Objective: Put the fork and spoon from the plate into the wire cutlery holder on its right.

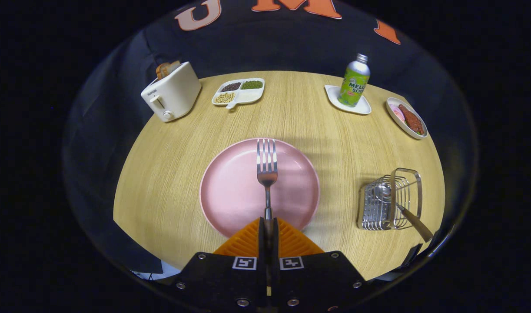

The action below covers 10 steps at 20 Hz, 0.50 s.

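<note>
You had the fingers [268,226] closed tight on the fork [267,171], pinching its thin handle just behind the neck, so the tines pointed straight ahead over the pink plate [230,191]. Gripping that far up the handle likely gave you a steady hold, with the long end tucked back between the fingers and out of sight. Whether the fork was lifted clear of the plate or touching it, I could not tell.

The spoon [398,204] was already in the wire holder [389,200], off to the right of the plate on the worktop [291,117]. Its bowl rested inside against the wires and its wooden handle leaned out over the near corner. That left the fork as the remaining piece, by my reading.

You would have needed to swing right and tip the fork to drop it in beside the spoon; that leaning handle looked like the thing to avoid knocking.

The toaster [172,93], snack tray [239,91], bottle [354,82] and small dish [406,117] stood well apart at the far edge.
</note>
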Tool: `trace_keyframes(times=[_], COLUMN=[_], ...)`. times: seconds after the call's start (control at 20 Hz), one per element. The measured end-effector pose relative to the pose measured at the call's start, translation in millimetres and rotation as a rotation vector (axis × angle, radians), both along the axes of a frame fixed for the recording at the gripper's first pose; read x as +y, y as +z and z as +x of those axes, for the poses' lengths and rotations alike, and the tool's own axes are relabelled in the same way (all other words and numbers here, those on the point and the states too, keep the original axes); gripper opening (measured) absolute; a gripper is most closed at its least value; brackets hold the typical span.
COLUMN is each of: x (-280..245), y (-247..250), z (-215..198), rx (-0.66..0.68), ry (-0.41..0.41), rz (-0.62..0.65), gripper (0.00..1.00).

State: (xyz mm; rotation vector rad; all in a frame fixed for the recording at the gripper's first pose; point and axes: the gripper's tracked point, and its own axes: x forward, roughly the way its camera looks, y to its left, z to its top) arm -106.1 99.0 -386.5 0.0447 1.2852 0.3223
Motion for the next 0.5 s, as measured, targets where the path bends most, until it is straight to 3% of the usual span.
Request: trace_keyframes(times=[0.5], x=[-79], y=[37], z=[9], rx=[-0.069], ry=[-0.142], rz=[-0.029], gripper=[0.05])
